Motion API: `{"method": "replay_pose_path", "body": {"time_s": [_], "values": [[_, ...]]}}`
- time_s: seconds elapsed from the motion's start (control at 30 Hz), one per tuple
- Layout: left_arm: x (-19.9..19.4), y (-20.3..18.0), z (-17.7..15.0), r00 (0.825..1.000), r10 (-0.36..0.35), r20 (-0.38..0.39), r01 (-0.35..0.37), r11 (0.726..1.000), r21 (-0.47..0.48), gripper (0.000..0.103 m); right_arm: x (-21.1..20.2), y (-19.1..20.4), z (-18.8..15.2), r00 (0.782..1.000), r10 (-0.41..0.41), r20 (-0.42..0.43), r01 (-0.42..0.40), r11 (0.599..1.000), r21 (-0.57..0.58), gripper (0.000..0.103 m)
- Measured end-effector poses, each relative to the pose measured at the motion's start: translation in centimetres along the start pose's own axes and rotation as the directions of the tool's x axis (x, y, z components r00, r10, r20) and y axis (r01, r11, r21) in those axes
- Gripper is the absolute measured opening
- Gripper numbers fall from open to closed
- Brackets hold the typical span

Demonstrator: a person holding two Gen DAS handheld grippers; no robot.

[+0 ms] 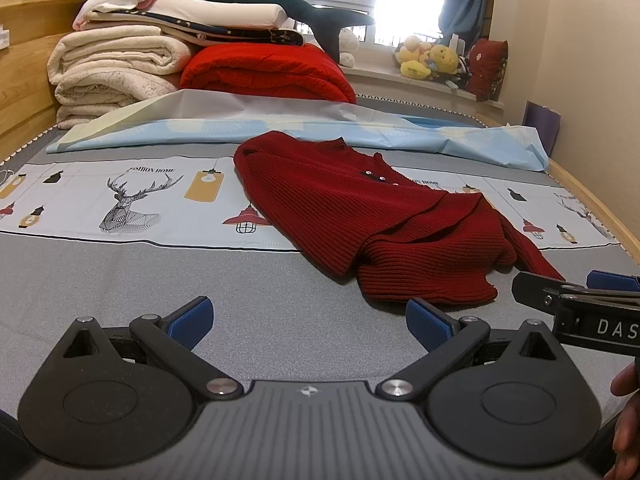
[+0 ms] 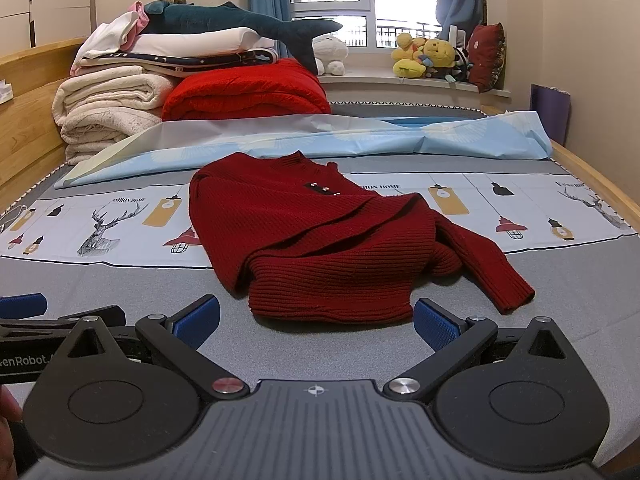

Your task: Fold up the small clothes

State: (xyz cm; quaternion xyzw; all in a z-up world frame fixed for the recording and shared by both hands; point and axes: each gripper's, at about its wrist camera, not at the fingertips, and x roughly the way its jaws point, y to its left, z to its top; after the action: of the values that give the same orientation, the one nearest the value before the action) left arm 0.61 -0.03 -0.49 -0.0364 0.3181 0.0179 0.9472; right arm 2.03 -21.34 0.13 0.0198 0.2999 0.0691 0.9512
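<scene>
You have one sweater (image 2: 320, 240) to fold, and it lies part-folded on the bed (image 2: 120, 280), collar toward the window, straddling the printed sheet (image 2: 100, 216) and the bare grey mattress cover. The body looks doubled over itself with a loose fold bunched at the near hem, and one sleeve (image 2: 488, 264) trails out toward your right, its cuff nearest you; that is probably the piece to bring in next. Both tools sit low and close to the near hem, likely so you can reach the edge without dragging the knit. Your left hand-held gripper (image 1: 310, 322) has its jaws spread wide and holds nothing, stopping short of the hem and off to its left. Your right hand-held gripper (image 2: 316, 322) is likewise spread and empty, its two pads framing the near hem without touching it. Count two grippers, one garment, one free sleeve showing; the other sleeve I cannot make out. Folded blankets (image 2: 108, 108) are stacked at the far left, well apart from the work.
</scene>
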Motion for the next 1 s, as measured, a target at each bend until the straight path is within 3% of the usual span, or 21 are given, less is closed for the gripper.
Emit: {"method": "replay_pose_path", "body": {"time_s": [0.53, 0.6, 0.67, 0.83, 1.0], "values": [[-0.2, 0.0, 0.0, 1.0, -0.003, 0.015, 0.003, 1.0, -0.003, 0.102, 0.0, 0.0, 0.0, 1.0, 0.0, -0.001, 0.0, 1.0, 0.001, 0.102], [-0.7, 0.1, 0.1, 0.999, -0.016, 0.051, 0.016, 1.0, -0.003, 0.098, 0.0, 0.0, 0.0, 1.0, 0.0, 0.0, 0.0, 1.0, 0.002, 0.102], [-1.2, 0.0, 0.2, 0.996, -0.018, 0.085, 0.017, 1.0, 0.009, 0.08, -0.4, -0.5, 0.3, 1.0, 0.003, 0.027, -0.004, 1.0, 0.028, 0.098], [-1.2, 0.3, 0.2, 0.996, -0.028, 0.086, 0.027, 1.0, 0.014, 0.046, -3.1, -3.8, 3.0, 0.975, -0.048, 0.215, 0.016, 0.989, 0.15, 0.083], [-0.5, 0.3, -0.1, 0.997, -0.041, 0.062, 0.038, 0.999, 0.038, 0.041, -2.7, -7.3, 7.0, 0.941, -0.08, 0.33, 0.035, 0.99, 0.139, 0.08]]}}
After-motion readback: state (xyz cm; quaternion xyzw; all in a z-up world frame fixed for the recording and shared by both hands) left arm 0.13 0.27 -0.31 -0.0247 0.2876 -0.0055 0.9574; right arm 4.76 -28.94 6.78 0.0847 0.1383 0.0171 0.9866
